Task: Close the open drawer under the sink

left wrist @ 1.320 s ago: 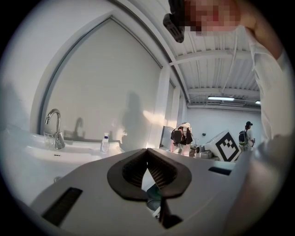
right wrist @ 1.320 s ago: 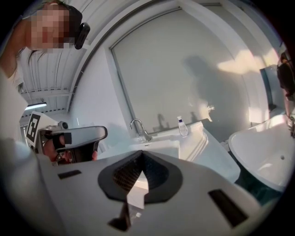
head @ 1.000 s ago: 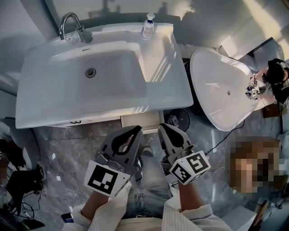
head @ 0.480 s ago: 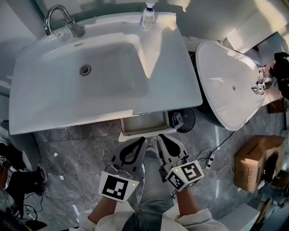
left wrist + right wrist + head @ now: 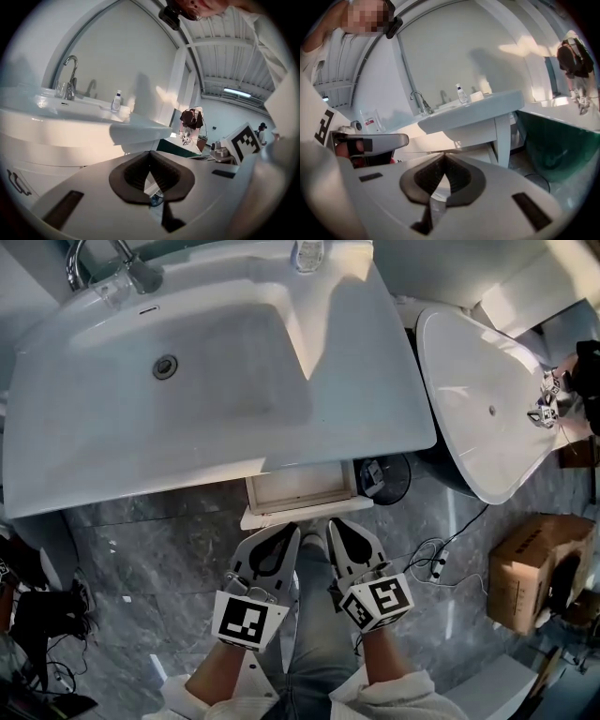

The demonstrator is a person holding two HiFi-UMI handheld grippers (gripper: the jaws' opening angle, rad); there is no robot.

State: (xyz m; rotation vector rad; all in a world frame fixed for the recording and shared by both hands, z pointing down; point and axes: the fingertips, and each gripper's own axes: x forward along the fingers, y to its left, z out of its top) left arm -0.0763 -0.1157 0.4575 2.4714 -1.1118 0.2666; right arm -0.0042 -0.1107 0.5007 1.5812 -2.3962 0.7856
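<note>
Head view: the open drawer (image 5: 300,486) is flanked by a dark bin (image 5: 401,476). Left gripper (image 5: 292,530) and right gripper (image 5: 331,525) are held closed, empty, before the drawer.

Grey marbled floor (image 5: 159,549). White bathtub (image 5: 478,409) stands right of the sink (image 5: 216,362). Cardboard box (image 5: 530,568) sits further right, nearer the camera. Loose black cable (image 5: 441,559) lies between box and sink. Dark cords (image 5: 37,615) lie left of the sink.

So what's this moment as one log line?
drawer: open under sink | left gripper: shut, empty | right gripper: shut, empty | both near drawer front
</note>
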